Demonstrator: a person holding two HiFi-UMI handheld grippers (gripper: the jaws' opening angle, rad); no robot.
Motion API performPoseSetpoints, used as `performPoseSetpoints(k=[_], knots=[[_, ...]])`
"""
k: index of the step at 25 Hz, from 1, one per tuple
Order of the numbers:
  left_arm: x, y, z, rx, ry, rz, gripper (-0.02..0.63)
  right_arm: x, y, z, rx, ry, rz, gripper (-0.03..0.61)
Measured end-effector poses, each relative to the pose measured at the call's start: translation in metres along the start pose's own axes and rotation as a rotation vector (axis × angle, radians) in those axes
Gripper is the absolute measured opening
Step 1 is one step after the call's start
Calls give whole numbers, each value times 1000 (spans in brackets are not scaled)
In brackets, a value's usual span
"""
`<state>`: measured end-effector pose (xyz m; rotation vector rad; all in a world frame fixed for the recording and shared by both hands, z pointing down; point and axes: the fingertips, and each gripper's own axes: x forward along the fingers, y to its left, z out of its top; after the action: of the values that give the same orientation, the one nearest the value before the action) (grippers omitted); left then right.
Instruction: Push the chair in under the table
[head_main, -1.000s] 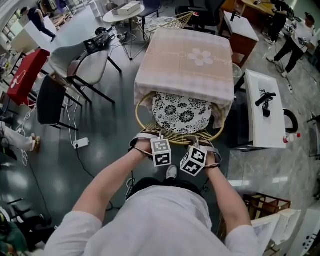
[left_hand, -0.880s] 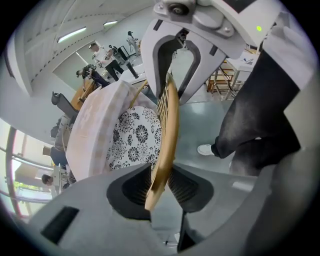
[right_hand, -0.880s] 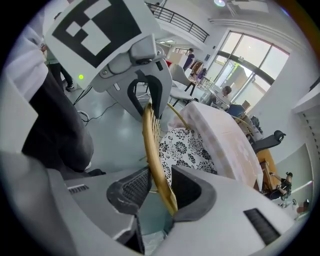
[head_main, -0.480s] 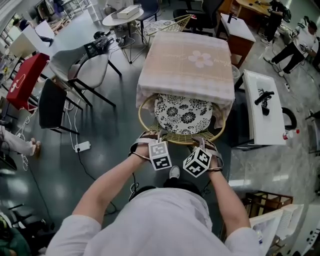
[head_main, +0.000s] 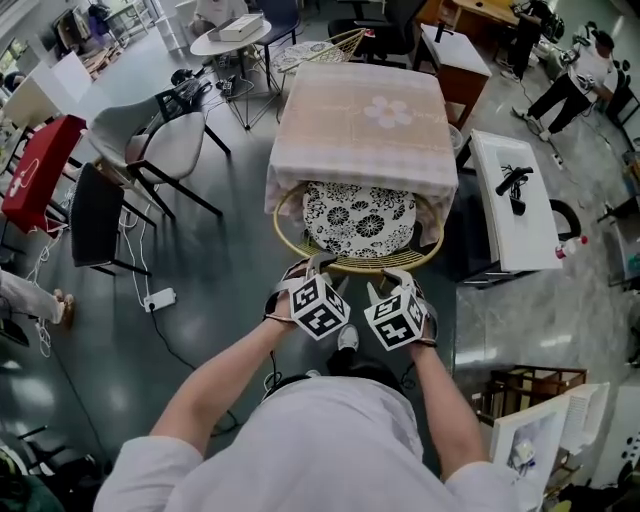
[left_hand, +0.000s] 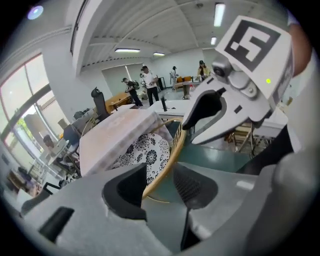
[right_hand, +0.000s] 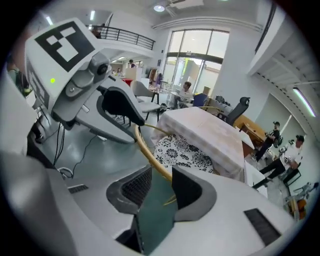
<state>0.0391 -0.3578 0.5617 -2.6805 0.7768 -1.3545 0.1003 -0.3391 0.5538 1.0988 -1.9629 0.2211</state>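
The wicker chair (head_main: 350, 266) with a black-and-white flowered cushion (head_main: 358, 214) stands tucked half under the table (head_main: 360, 120), which wears a pink cloth. Both grippers hover just above the chair's near rim. My left gripper (head_main: 316, 266) is open; in the left gripper view the rim (left_hand: 172, 150) runs past the gap between its pads (left_hand: 192, 187) without touching them. My right gripper (head_main: 386, 284) is also open, its jaws closing slightly, and the rim (right_hand: 149, 149) lies just beyond its tips, not pinched. Each gripper shows in the other's view.
Grey chairs (head_main: 165, 140) and a black chair (head_main: 95, 205) stand to the left, with a power strip (head_main: 160, 298) and cables on the floor. A white cabinet (head_main: 515, 205) sits right of the table. A round white table (head_main: 235, 35) and people (head_main: 575, 75) are farther off.
Both grippers were closed on the chair's near rim; now their jaws have opened, let go of it, and both have lifted and rolled back slightly. The chair stays under the table.
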Motion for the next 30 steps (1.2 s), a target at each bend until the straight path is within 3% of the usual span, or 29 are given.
performPoseSetpoints(k=[6,10,17,22,30], knots=[[-35,-15,13,-228,-142,-19,136,-33,15,17,187,-97,-34,94],[-58,-26,19,-273,-205,-19,113,-51,27,27,242,-144,-64,79],[-91,-44,28,-424,-316,-18,64,-86,46,36,339,-229,-71,51],[-106,-54,29,-505,-356,-16,6,-106,52,39,419,-298,-73,3],[-120,-53,29,-611,-394,-22,5,-118,60,44,455,-345,-70,3]])
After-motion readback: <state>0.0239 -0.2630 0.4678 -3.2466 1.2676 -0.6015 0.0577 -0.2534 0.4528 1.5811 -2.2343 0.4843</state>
